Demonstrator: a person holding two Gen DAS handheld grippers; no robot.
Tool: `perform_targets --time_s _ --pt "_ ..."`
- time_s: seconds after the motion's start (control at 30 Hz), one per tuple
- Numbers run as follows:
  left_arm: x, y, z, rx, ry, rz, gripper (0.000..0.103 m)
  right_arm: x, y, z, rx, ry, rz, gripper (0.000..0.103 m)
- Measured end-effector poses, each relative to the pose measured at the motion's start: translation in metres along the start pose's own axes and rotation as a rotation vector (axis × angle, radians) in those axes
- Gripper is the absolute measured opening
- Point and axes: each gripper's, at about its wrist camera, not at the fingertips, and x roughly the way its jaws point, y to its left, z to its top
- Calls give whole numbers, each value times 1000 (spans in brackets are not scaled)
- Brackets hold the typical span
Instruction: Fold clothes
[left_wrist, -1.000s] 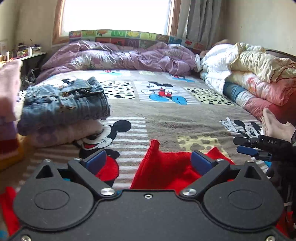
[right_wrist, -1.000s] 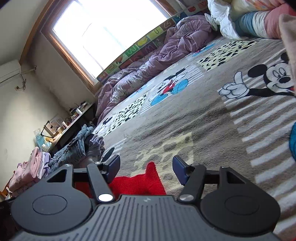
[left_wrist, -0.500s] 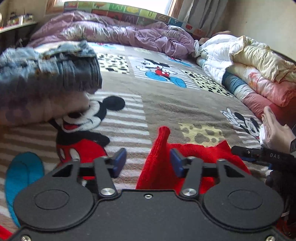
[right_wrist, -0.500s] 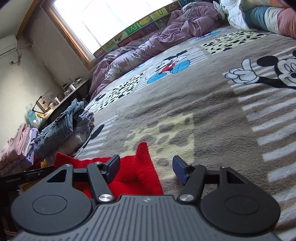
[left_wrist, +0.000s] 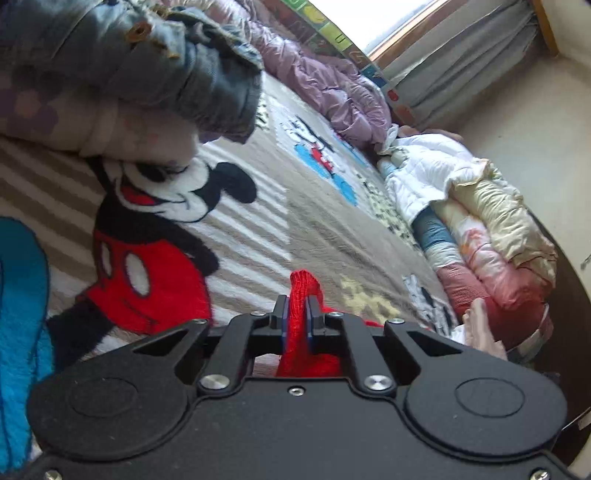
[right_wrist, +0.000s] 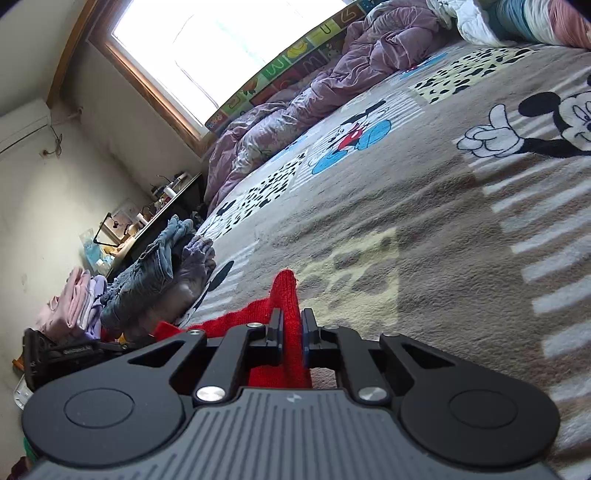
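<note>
Up close in the left wrist view, the left tongs, rolled sideways and pitched down toward the bed, have just closed on a raised corner of the red knit garment. Across in the right wrist view, the right tongs, tilted down, have just clamped another corner of that garment, beside folded jeans.

Cartoon-blanket bed: red garment, folded clothes.

Blown-out window daylight, fisheye warp
</note>
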Motion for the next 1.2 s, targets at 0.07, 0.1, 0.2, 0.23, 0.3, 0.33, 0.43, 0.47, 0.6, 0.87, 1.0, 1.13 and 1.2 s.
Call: perform_targets --time_s 0.07,0.1,0.2,0.23,0.3,0.33,0.43,0.47,0.6,0.87,1.0,1.13,1.2 --pt "6 3 0 21 7 34 6 3 -1 -1 -7 6 -22 11" --pt "9 3 0 39 11 53 6 7 -2 -3 -10 14 -41 11" --pt "16 0 -2 83 27 98 6 14 -3 -7 -20 34 -87 11" --pt "19 -1 -4 114 31 127 6 16 -3 -7 -22 43 -104 12" --pt "24 1 -6 143 41 161 7 20 -3 -9 -28 59 -148 13" --pt "26 0 -7 156 40 174 7 21 -3 -9 -34 62 -157 12" --pt "21 -7 -8 209 41 203 10 20 0 -10 -54 63 -174 13" --pt "19 -10 -7 224 33 224 12 18 1 -9 -56 61 -178 16" --pt "-3 -28 -1 291 -47 298 11 0 12 0 -123 -6 -252 37" --pt "19 -43 -16 348 36 213 12 6 23 -4 -209 37 -142 33" --pt "29 -22 -16 291 61 244 11 17 6 -7 -155 84 -215 25" --pt "18 -22 -11 250 15 192 11 6 15 -5 -197 43 -217 29" --pt "15 -26 -10 247 -4 162 12 -1 25 -2 -246 9 -189 29"
